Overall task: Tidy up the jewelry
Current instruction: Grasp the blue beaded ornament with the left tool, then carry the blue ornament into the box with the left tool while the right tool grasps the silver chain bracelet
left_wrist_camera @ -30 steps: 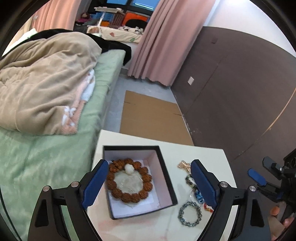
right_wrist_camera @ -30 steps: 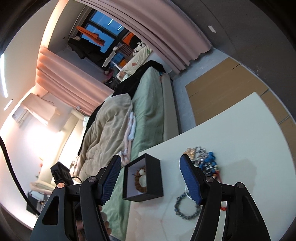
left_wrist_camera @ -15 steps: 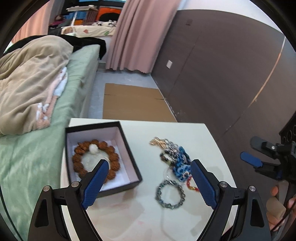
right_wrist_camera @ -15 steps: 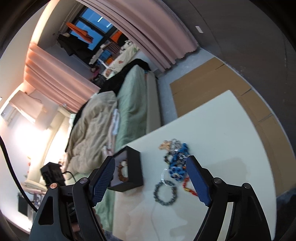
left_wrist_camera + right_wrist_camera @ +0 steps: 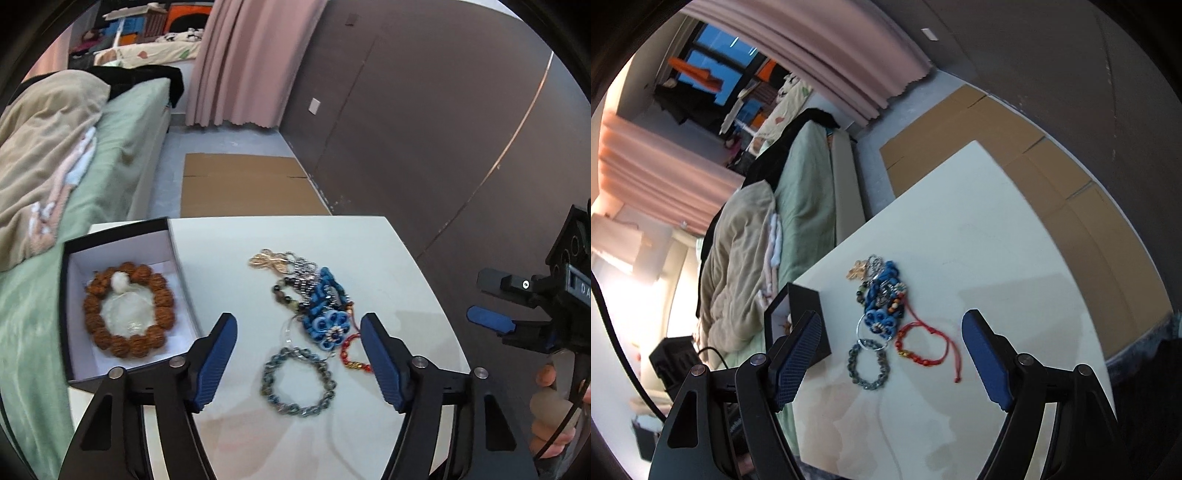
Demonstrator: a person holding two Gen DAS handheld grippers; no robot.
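Note:
A black box (image 5: 122, 363) with a white lining stands at the table's left and holds a brown bead bracelet (image 5: 127, 308). To its right lies a pile of jewelry: a grey-blue bead bracelet (image 5: 298, 382), a blue flower piece (image 5: 327, 325), a red cord bracelet (image 5: 352, 350) and a gold pendant (image 5: 267, 260). My left gripper (image 5: 299, 354) is open, hovering over the grey-blue bracelet. My right gripper (image 5: 892, 356) is open above the same pile, with the grey-blue bracelet (image 5: 868, 365) and red cord bracelet (image 5: 923, 347) between its fingers; it also shows in the left wrist view (image 5: 495, 302).
The white table (image 5: 399, 273) stands beside a bed with a green sheet (image 5: 110, 162) and a beige blanket (image 5: 40, 147). Flat cardboard (image 5: 243, 188) lies on the floor beyond the table. A dark wall panel (image 5: 424, 122) runs along the right.
My left gripper has swung right from over the box to over the jewelry pile and its fingers stand closer together. My right gripper has moved closer to the pile.

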